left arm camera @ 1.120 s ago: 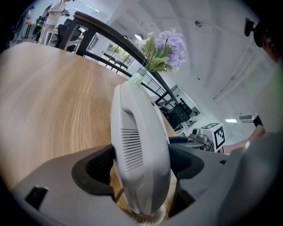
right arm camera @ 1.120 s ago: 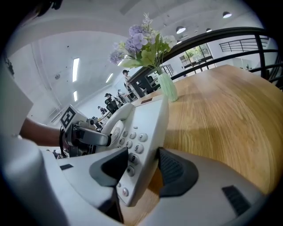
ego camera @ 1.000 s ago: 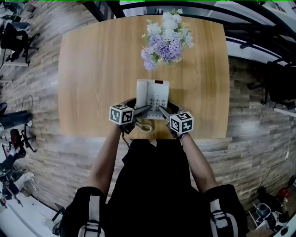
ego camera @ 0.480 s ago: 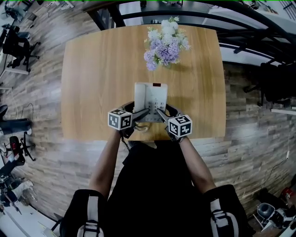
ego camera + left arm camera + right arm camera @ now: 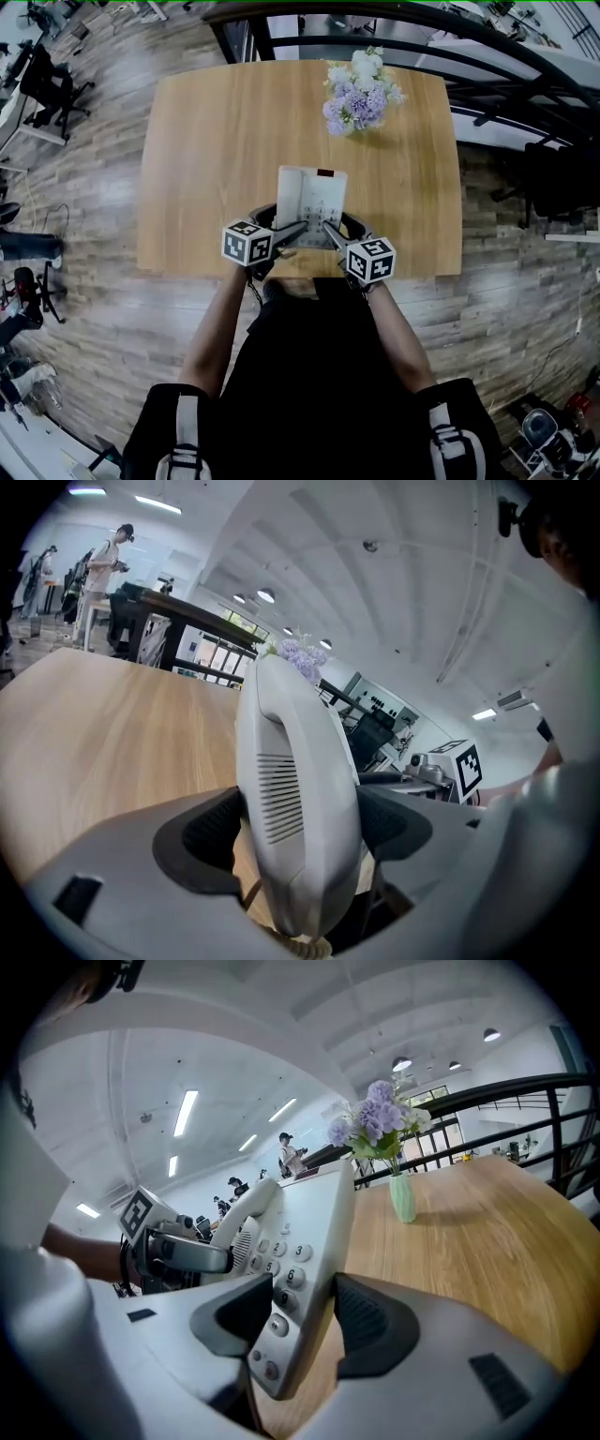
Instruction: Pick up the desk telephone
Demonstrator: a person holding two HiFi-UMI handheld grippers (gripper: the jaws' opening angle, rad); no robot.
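The left tool (image 5: 302, 829) clamps the white telephone handset (image 5: 292, 761) between dark pads (image 5: 211, 836) — wooden table (image 5: 103, 724) beyond.

desk telephone (image 5: 312, 195) is raised off the table (image 5: 206, 169) | left gripper (image 5: 293, 231) and right gripper (image 5: 330, 230) are carried up with it, higher above the table

The head view looks steeply down from high over the table (image 5: 216, 169), which fills the upper middle of the frame. The left gripper view and the right gripper view sit low, right behind their jaws. They look along the table from opposite sides of the desk telephone (image 5: 312, 192), very near. All three views share it and the flowers (image 5: 361, 91).
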